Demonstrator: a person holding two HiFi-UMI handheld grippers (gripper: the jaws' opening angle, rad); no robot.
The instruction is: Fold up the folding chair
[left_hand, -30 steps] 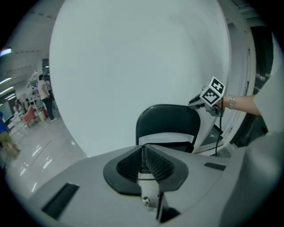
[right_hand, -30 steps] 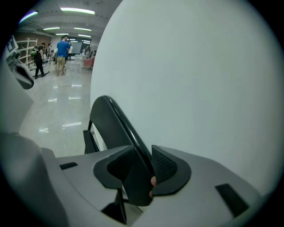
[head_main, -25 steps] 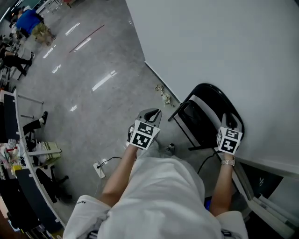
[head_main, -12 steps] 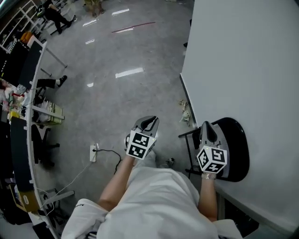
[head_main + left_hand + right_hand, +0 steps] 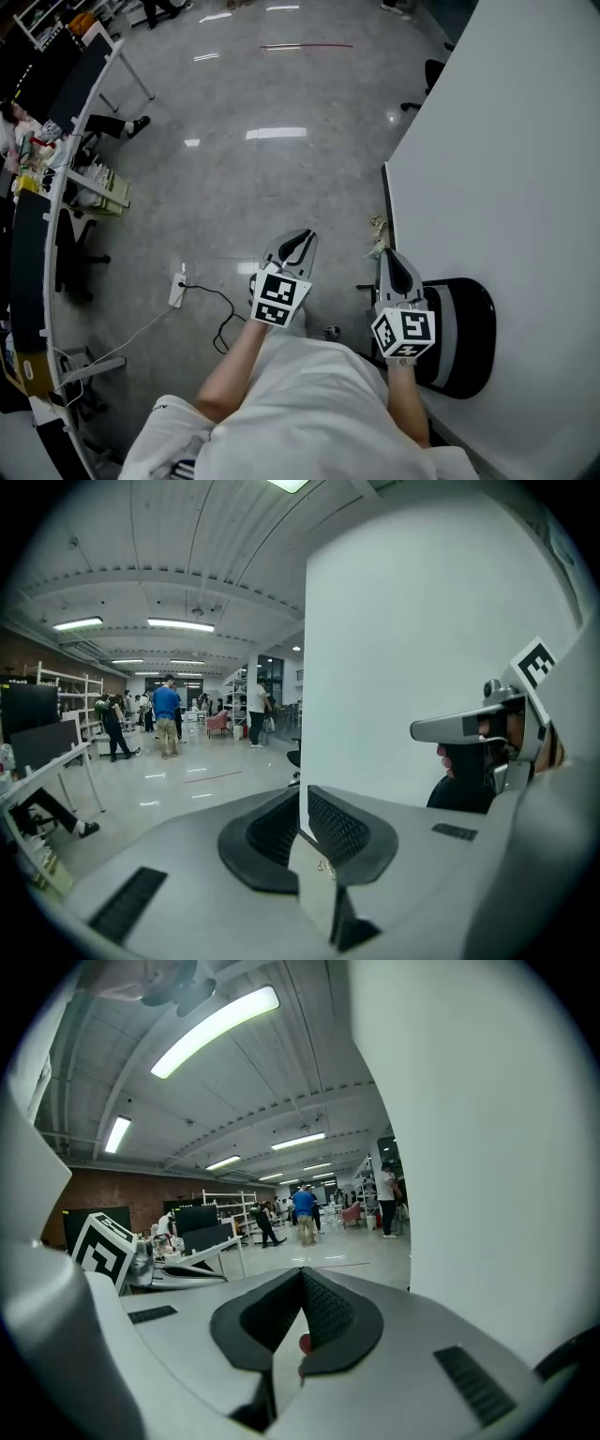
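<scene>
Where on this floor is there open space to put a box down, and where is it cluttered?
The widest bare floor lies between the desks at left and the white partition at right. Crowded spots: the power strip and its cable, the scraps at the partition's foot, and the folding chair by it.

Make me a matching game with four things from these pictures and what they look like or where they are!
Things:
1. folding chair
2. power strip
3. partition wall
4. right gripper

Descriptions:
A. white, lying on the grey floor with a cable running from it
B. black, down against the wall
C. tall and plain white
D. jaws shut together, nothing in them

Pairs: 1-B, 2-A, 3-C, 4-D
</scene>
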